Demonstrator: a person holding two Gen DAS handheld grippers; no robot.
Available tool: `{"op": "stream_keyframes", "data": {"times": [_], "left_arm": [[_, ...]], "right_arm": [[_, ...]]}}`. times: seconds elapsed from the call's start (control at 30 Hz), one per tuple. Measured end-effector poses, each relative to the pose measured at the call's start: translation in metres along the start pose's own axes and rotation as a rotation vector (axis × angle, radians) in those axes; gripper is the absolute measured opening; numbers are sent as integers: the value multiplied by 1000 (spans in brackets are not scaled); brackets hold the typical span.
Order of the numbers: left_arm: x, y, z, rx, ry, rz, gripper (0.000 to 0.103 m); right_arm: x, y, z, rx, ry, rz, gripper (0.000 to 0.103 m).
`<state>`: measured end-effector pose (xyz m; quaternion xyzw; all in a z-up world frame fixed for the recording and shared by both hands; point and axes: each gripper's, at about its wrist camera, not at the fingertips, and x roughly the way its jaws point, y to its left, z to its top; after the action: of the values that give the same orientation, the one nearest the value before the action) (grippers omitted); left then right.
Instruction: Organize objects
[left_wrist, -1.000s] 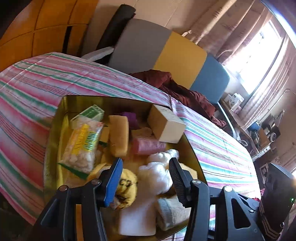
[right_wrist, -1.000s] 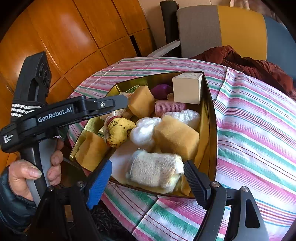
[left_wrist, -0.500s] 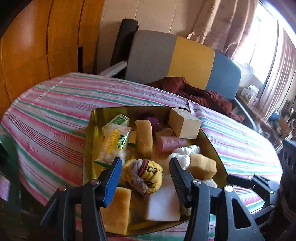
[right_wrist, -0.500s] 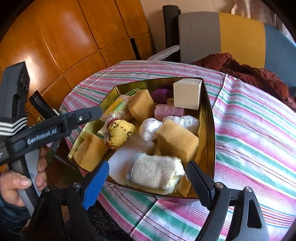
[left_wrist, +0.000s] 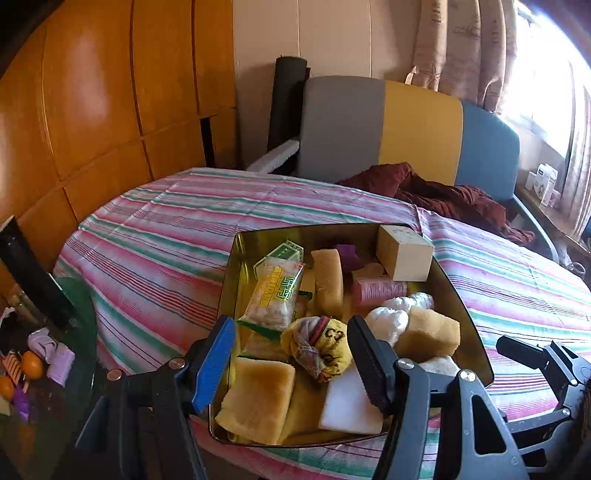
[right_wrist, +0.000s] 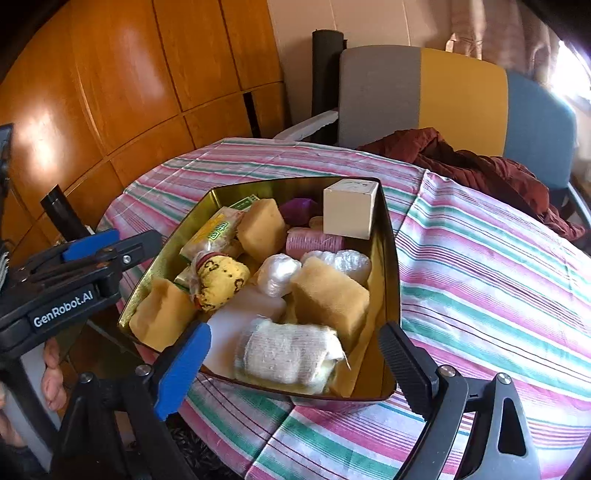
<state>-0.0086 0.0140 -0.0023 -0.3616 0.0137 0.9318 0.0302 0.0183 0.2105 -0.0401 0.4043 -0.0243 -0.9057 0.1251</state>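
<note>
At the far left the left claw (right_wrist: 110, 245) hangs released beside the gold tin (right_wrist: 388, 258), which sits on the striped bench (right_wrist: 480, 280). Inside the tin, from left to right, lie a tan sponge (right_wrist: 160, 319), a yellow patterned bundle (right_wrist: 219, 280), a white gauze roll (right_wrist: 288, 354) at the near edge, a larger sponge block (right_wrist: 328, 295) and a cream box (right_wrist: 349, 212) at the back. The right claw (right_wrist: 295, 373) hangs released, its jaws spread either side of the gauze roll, gripping nothing.
</note>
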Motion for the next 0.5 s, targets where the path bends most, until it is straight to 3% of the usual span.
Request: {"op": "stream_keyframes", "data": {"times": [0.23,0.5], "left_arm": [[-11,-1,-2,-35,-37,46,64],[-10,5,-6,-80,-35,42,64]], "right_arm": [[-3,-1,-1,4,-30,-30,93],[-9,4,1,-16,-84,-98,94]]}}
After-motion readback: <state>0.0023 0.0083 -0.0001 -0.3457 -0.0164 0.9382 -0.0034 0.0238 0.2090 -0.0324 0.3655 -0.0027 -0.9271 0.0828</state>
